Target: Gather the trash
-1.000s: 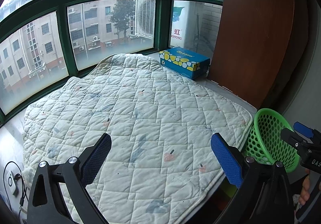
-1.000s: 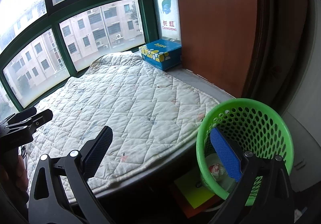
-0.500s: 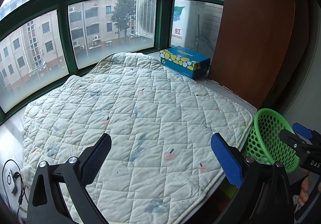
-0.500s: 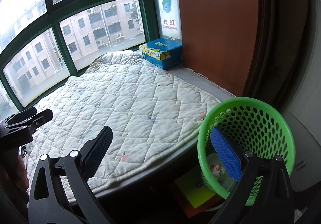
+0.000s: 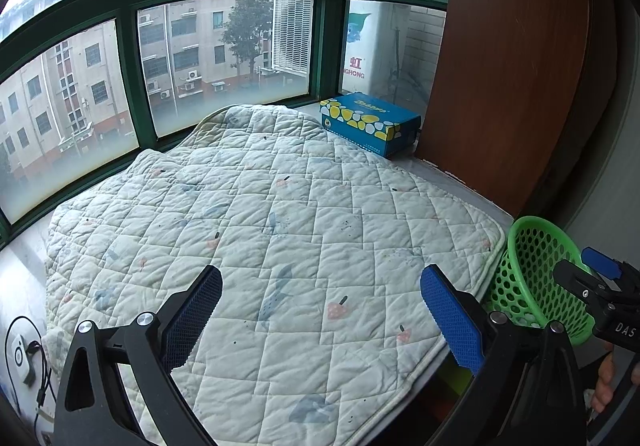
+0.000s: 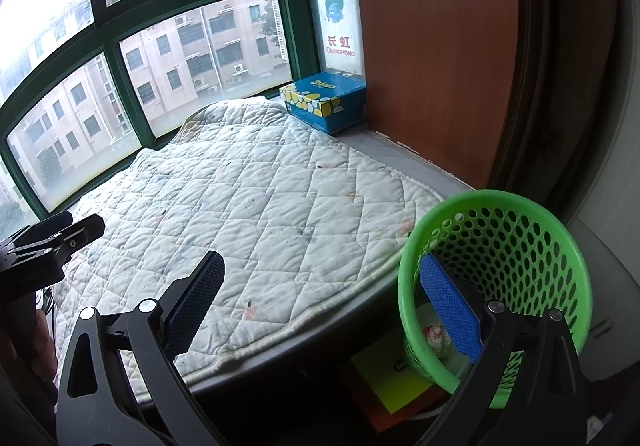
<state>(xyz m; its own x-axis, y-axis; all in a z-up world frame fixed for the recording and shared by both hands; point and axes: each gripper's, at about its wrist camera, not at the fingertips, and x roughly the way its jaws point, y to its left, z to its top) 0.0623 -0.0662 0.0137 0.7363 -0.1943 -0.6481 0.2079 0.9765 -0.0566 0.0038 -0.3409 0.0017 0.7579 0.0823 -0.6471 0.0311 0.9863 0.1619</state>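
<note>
I see both tools wide open, nothing held: left tool (image 5: pixel 320 310) over the quilt (image 5: pixel 272 230), right tool (image 6: pixel 320 306) beside green basket (image 6: pixel 496 278) at 4 o'clock; crumpled trash (image 6: pixel 434 332) inside it.

Basket: the green perforated basket (image 6: pixel 520 246) stood tilted just off the quilted pad's corner, below the ledge edge.
Contents: a crumpled white wad with red marks (image 6: pixel 434 334) lay at its bottom.
Other view: its rim (image 5: pixel 536 234) showed at right.
</note>
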